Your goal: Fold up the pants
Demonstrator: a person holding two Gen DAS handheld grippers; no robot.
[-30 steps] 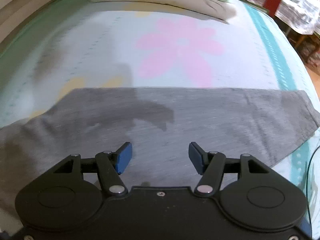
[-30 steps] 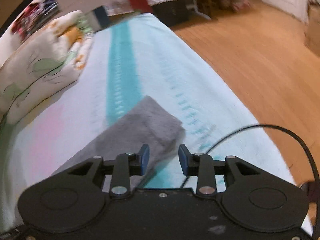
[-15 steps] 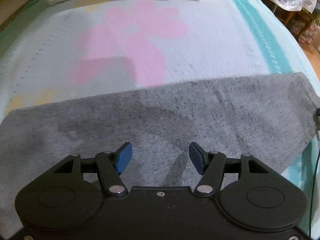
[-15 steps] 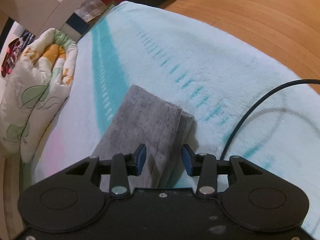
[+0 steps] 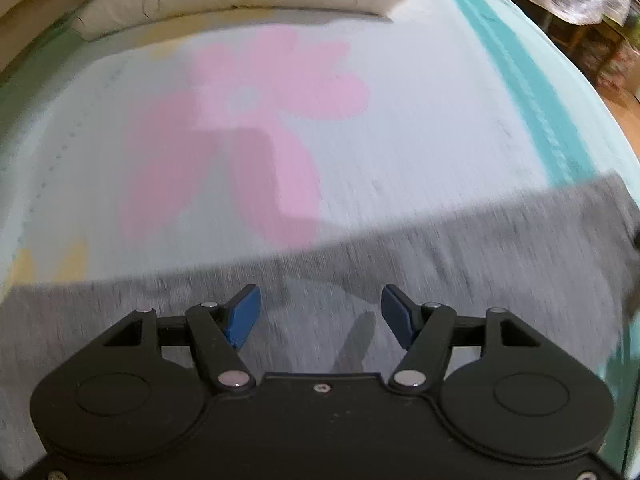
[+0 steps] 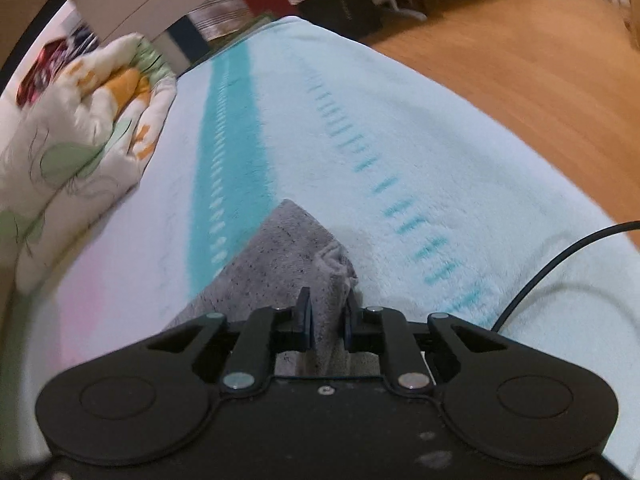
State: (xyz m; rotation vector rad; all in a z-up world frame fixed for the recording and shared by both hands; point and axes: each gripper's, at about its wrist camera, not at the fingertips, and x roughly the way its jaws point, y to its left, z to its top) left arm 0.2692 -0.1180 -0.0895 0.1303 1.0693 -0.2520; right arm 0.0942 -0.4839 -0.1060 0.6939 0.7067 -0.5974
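Grey pants (image 5: 460, 264) lie flat across the pale bed blanket, running left to right in the left wrist view. My left gripper (image 5: 320, 316) is open and empty, hovering over the middle of the pants. In the right wrist view my right gripper (image 6: 327, 322) is shut on the leg end of the grey pants (image 6: 280, 256), with the cloth bunched up between the blue pads and lifted slightly off the blanket.
The blanket (image 5: 420, 92) has a pink flower (image 5: 256, 120) and a teal stripe (image 6: 228, 128). A folded floral quilt (image 6: 76, 152) lies along the far side. A black cable (image 6: 560, 260) crosses the bed edge at right. A wood floor (image 6: 540, 60) lies beyond.
My right gripper has closed on the pants' leg end and pinched it up. My left gripper has stayed open and shifted over the pants, with more blanket showing ahead.
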